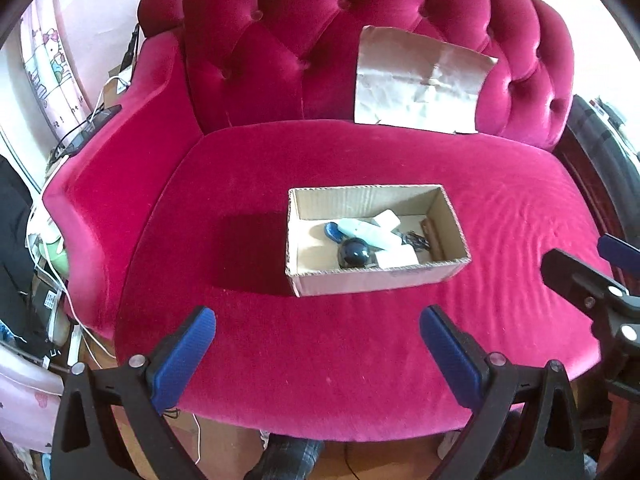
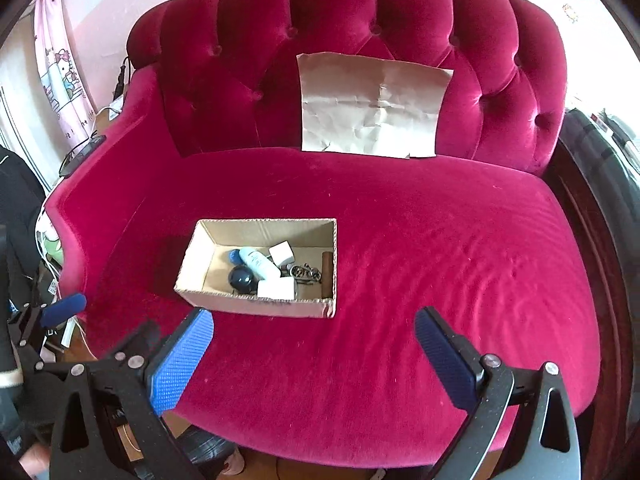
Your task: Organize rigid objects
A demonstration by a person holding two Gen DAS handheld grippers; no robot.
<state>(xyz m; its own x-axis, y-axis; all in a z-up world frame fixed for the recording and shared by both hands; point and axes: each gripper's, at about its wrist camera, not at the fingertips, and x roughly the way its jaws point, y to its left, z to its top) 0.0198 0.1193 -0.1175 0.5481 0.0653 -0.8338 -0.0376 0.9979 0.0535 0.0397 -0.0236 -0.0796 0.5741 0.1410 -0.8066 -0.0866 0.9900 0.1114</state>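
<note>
Left claw (image 1: 318, 330): I am holding it low over the seat's front edge, fingers wide apart, gripping nothing.
Right claw (image 2: 314, 334): I am holding it likewise spread and empty, beside the left.
Cardboard box (image 1: 376, 276): sitting mid-seat on the red sofa (image 1: 320, 160), open top, long axis running left-right.
Contents: white bottle (image 1: 370, 234) lying diagonally, cap end toward the back-left; dark ball (image 1: 355, 254) touching it; white blocks and small metal bits crowded alongside.
Risk: I am judging the ball likely to roll if nudged; the soft cushion may let the box tip.

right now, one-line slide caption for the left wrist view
Open left hand-held gripper hovers before a cardboard box of small items on a red velvet sofa.
</note>
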